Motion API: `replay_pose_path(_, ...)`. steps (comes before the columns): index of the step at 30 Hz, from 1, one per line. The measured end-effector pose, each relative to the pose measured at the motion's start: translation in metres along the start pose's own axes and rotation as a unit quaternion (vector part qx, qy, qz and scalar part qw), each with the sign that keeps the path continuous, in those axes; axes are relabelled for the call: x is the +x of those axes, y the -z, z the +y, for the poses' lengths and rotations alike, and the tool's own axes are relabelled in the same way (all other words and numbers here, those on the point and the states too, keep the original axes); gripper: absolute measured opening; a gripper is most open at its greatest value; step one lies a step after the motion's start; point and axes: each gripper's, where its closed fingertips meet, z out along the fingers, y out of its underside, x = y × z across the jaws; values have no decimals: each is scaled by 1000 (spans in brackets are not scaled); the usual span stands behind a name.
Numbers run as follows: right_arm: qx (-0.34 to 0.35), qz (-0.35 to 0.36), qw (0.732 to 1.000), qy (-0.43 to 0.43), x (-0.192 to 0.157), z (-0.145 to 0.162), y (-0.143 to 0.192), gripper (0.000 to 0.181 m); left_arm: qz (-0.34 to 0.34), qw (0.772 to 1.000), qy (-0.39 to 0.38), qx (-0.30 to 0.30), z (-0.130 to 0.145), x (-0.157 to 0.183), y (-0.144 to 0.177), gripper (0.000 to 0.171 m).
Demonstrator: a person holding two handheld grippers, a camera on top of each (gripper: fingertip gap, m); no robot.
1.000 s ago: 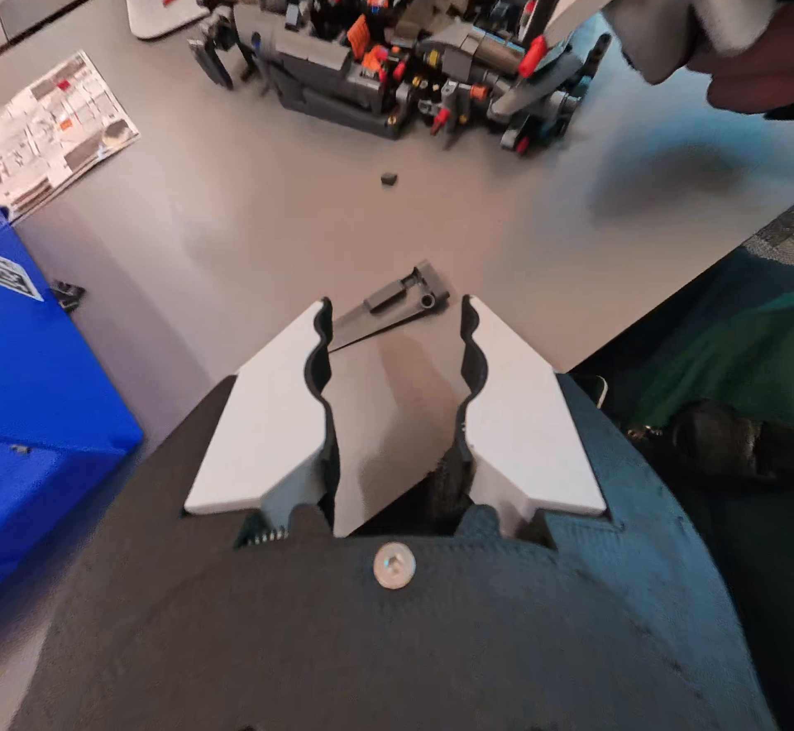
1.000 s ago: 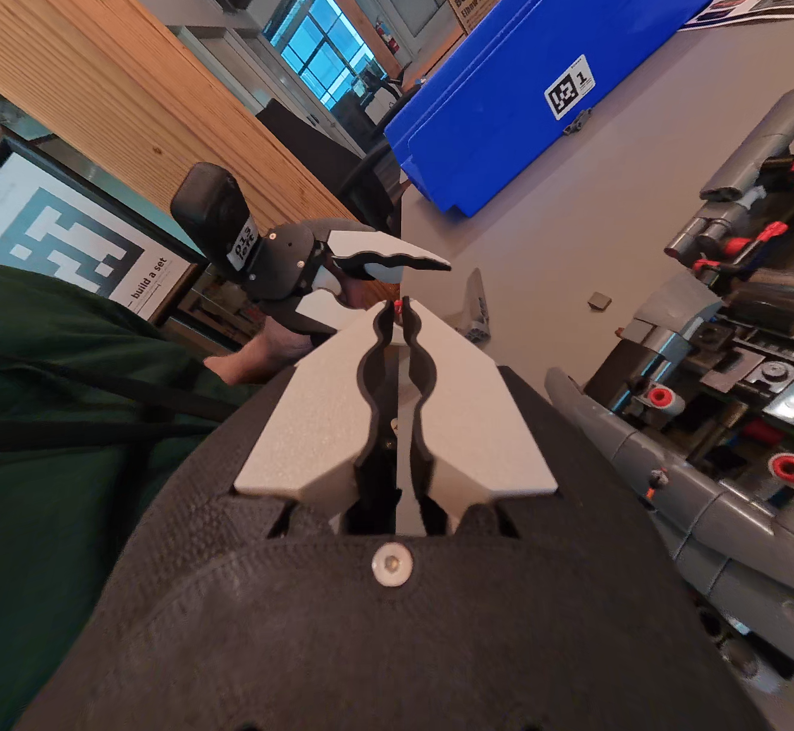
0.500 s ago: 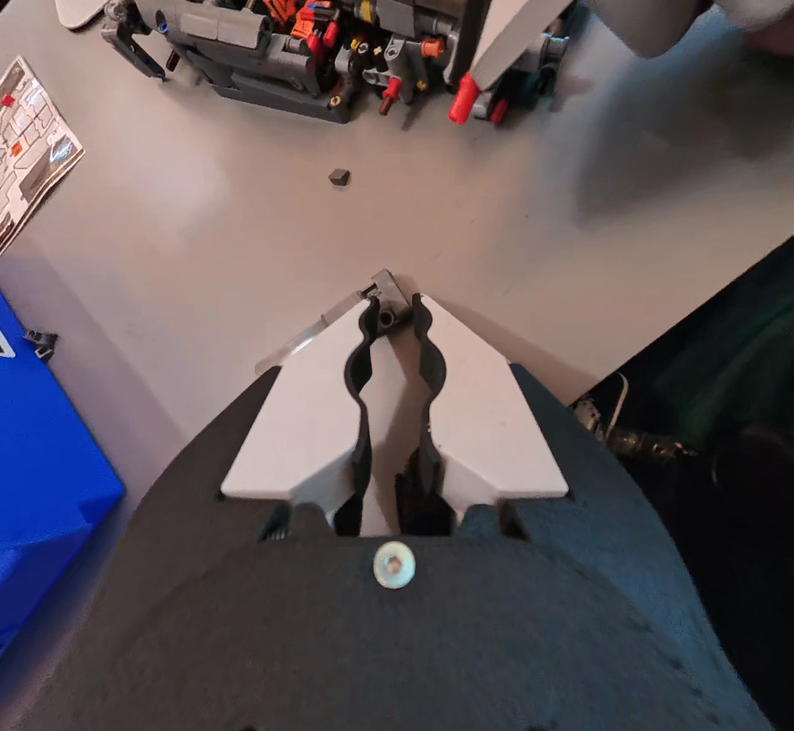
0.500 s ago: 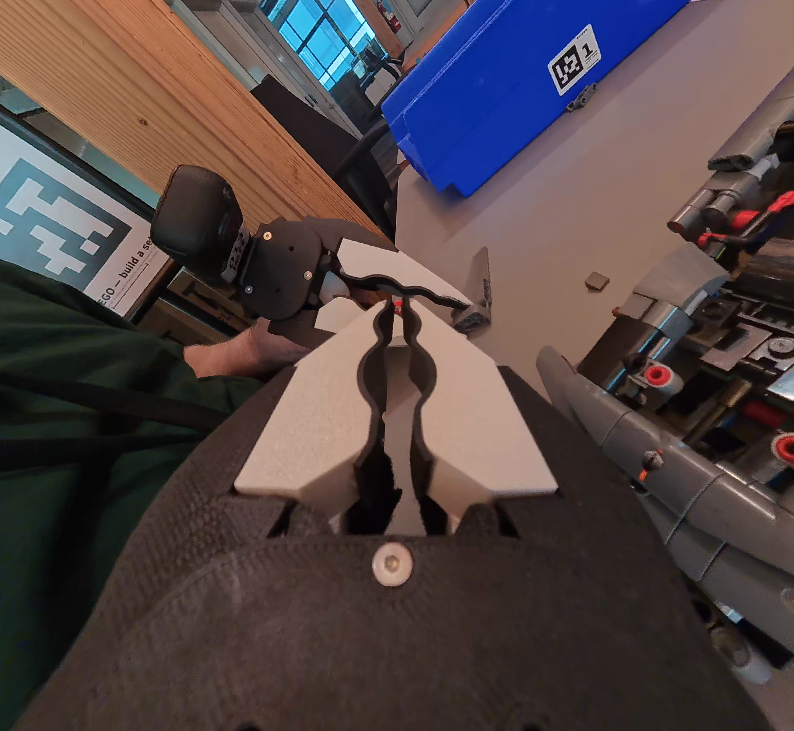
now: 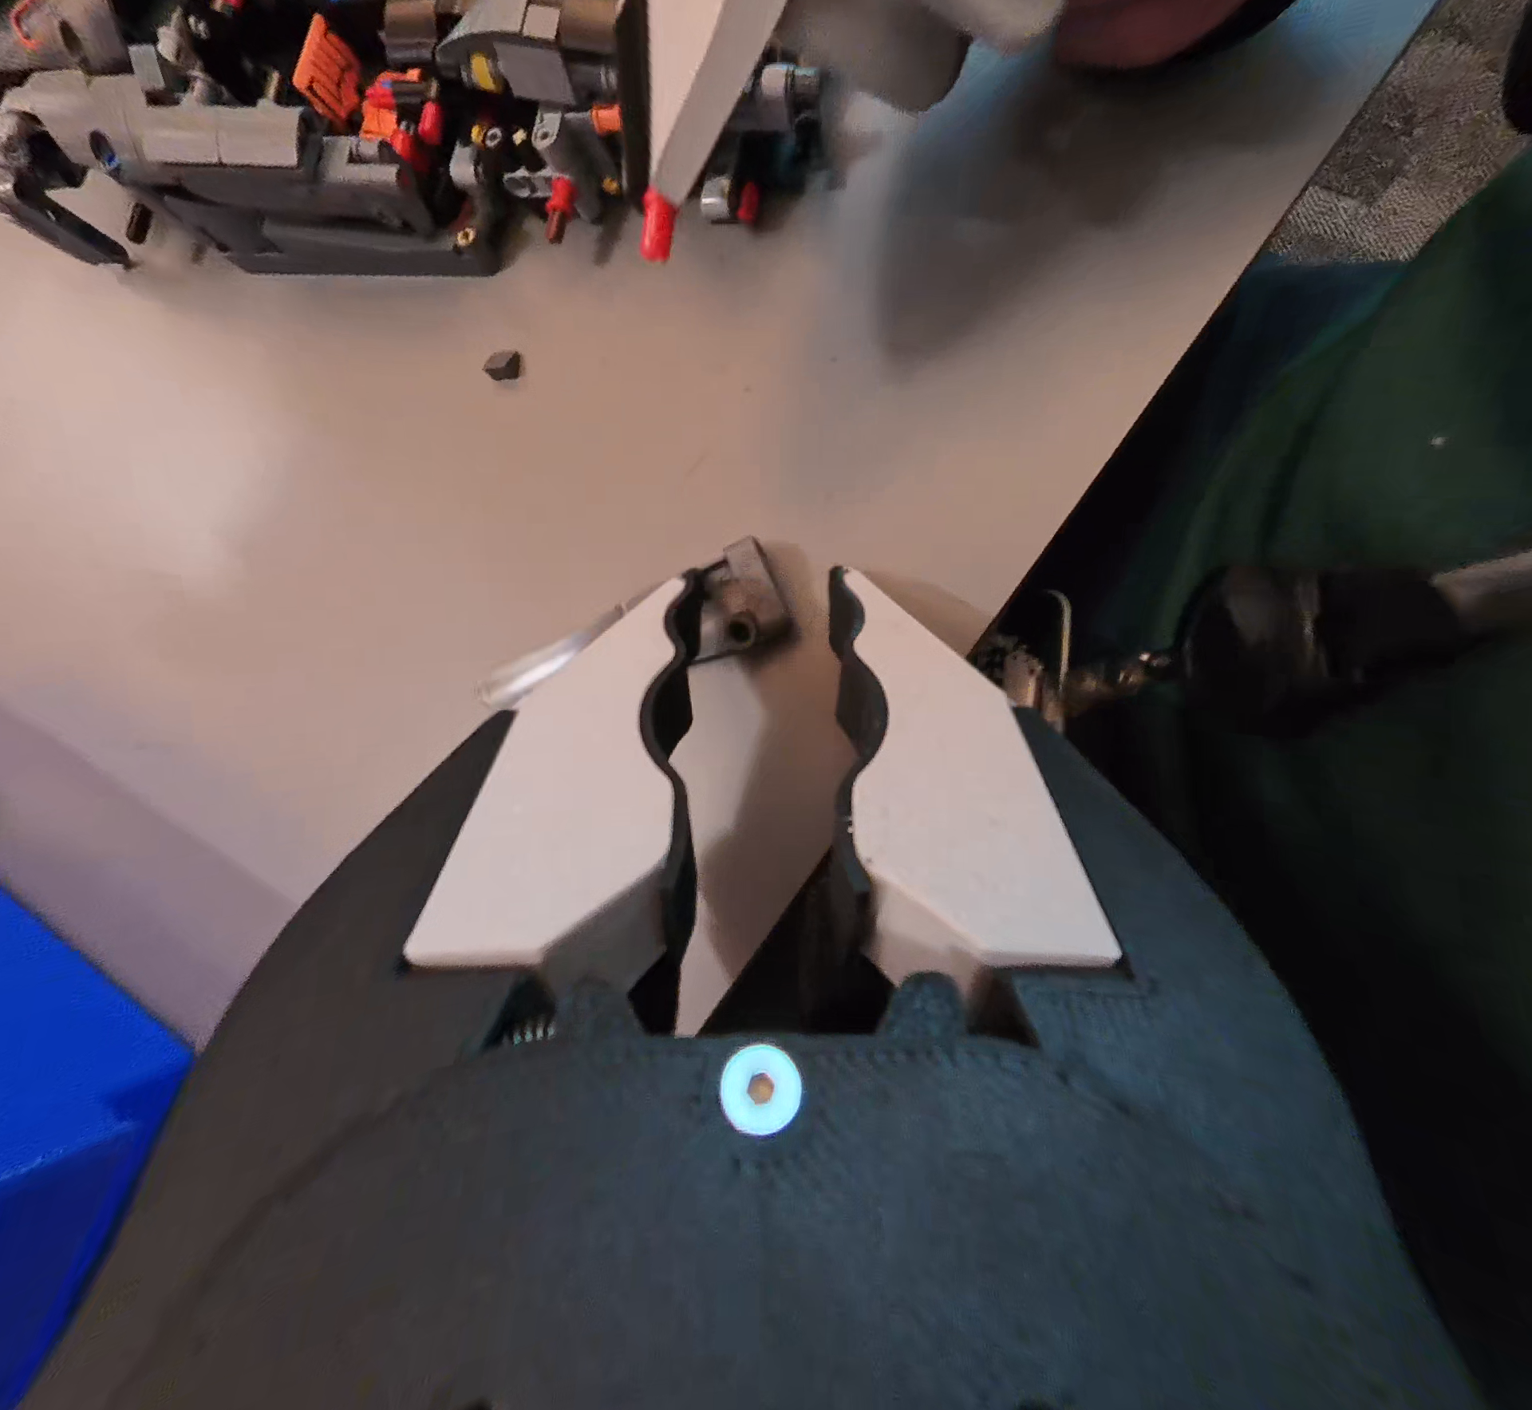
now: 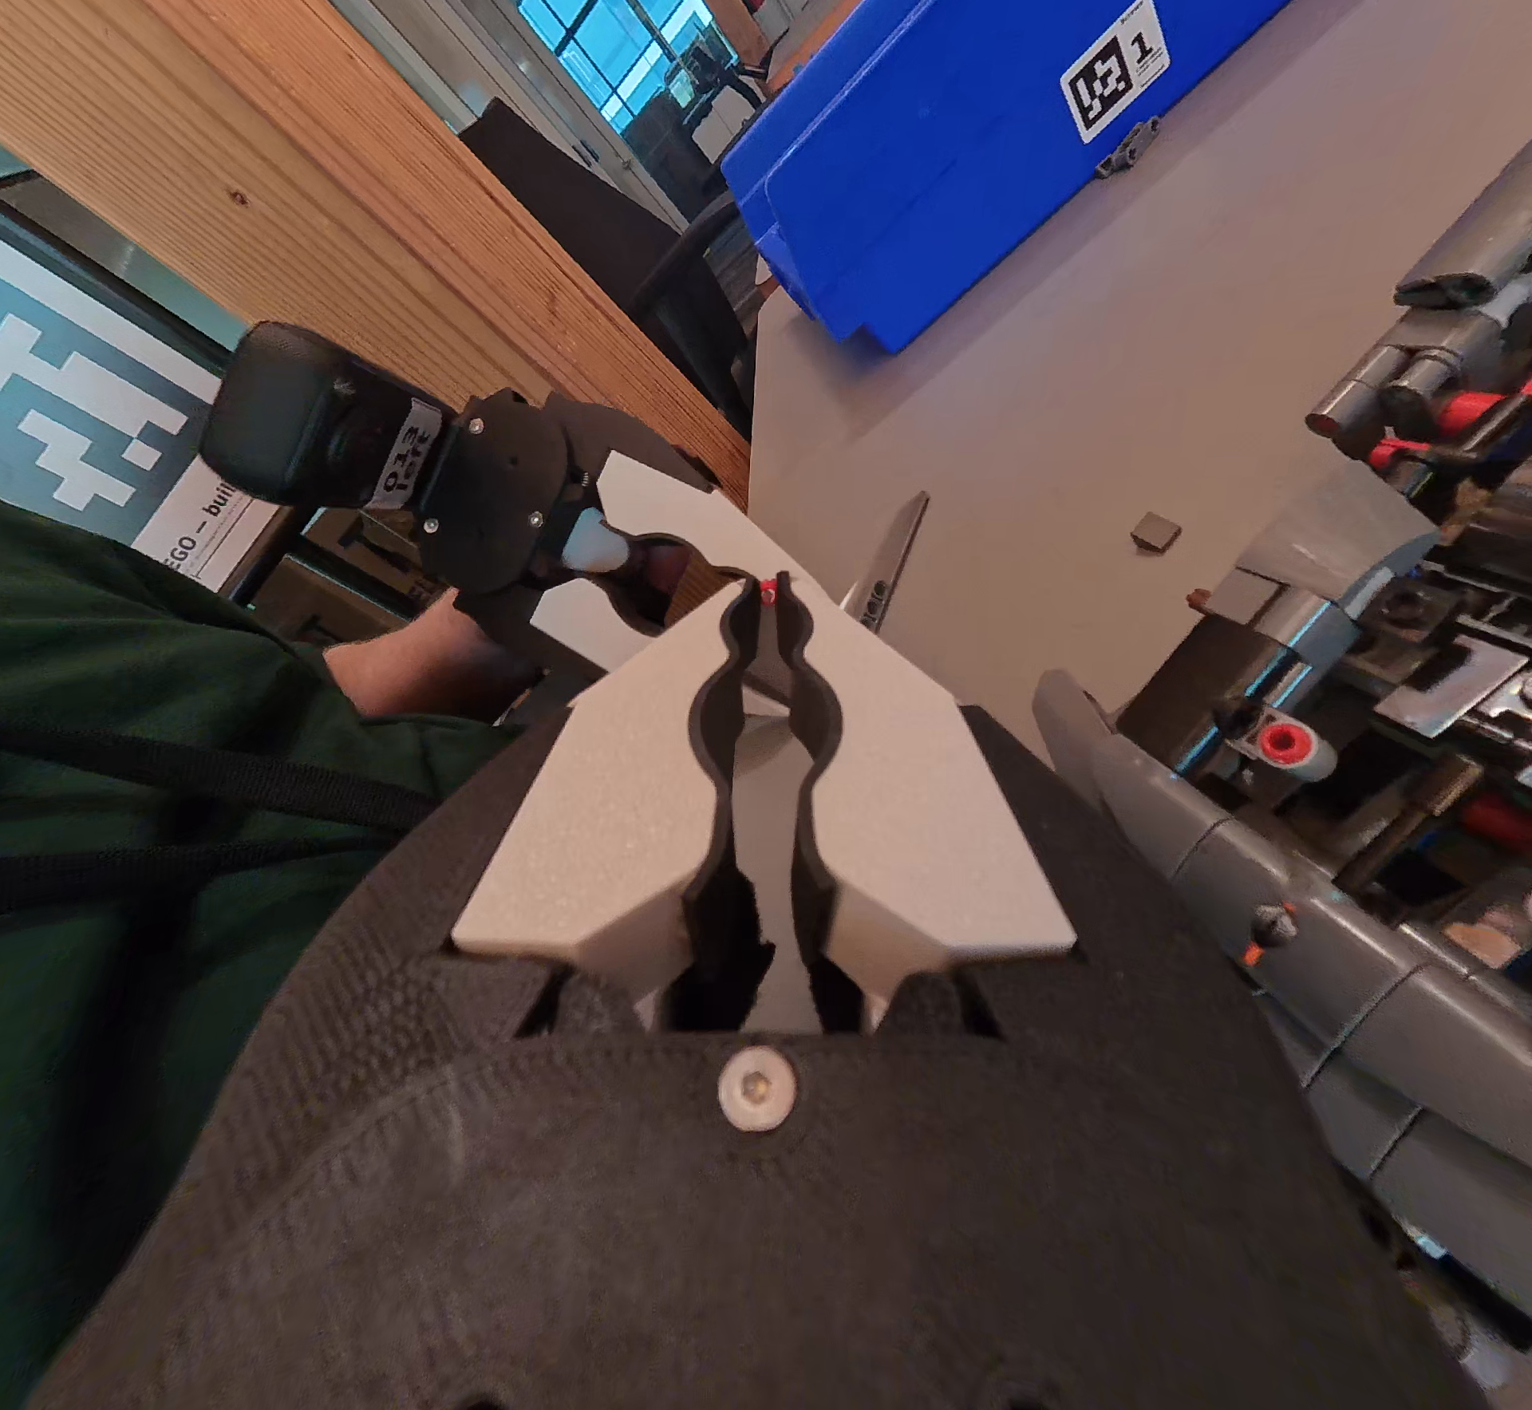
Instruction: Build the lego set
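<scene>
In the left wrist view we see the left gripper [image 5: 758,583], its matte white wavy-edged fingers set partly apart over the smooth grey table [image 5: 249,500]. A flat grey wedge piece [image 5: 746,607] with a round hole lies against the left finger, clear of the other. Farther off stands the lego model [image 5: 332,102], blocky grey with orange and red pins.

In the right wrist view we see the right gripper [image 6: 767,591] pinched nearly closed on a tiny red pin [image 6: 768,592]. A glossy blue bin [image 6: 995,127] sits behind.
</scene>
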Motion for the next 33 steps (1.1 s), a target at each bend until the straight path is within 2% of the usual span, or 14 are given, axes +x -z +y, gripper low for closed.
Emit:
replay_pose_path(3, -1, 4, 1000, 0, 1, 1, -1, 2, 1, 1000, 20, -2, -4, 2, -3, 28)
replay_pose_path(5, -2, 5, 1000, 0, 2, 1, -1, 1, -22, 999, 34, -33, 4, -5, -6, 10)
replay_pose_path(9, -8, 8, 1000, 4, 2, 2, -2, 2, -4, 999, 42, -16, 2, -1, -5, 7)
replay_pose_path(11, -12, 11, 1000, 8, 1, 4, -4, 2, -7, 1000, 30, -3, 3, -2, -4, 7)
replay_pose_path(18, -53, 41, 996, 52, 2, 14, -20, 2, 31, 991, 90, 94, -5, 4, 11, 6)
replay_pose_path(22, -103, 62, 989, 89, 4, 26, -34, 2, 29, 989, 99, 110, 8, 9, 15, 6)
replay_pose_path(27, -153, 70, 978, 120, 4, 39, -51, 2, 12, 980, 119, 157, 17, 8, 20, 6)
replay_pose_path(33, -179, 71, 973, 131, 2, 45, -65, 2, 11, 969, 130, 208, 18, 10, 24, 6)
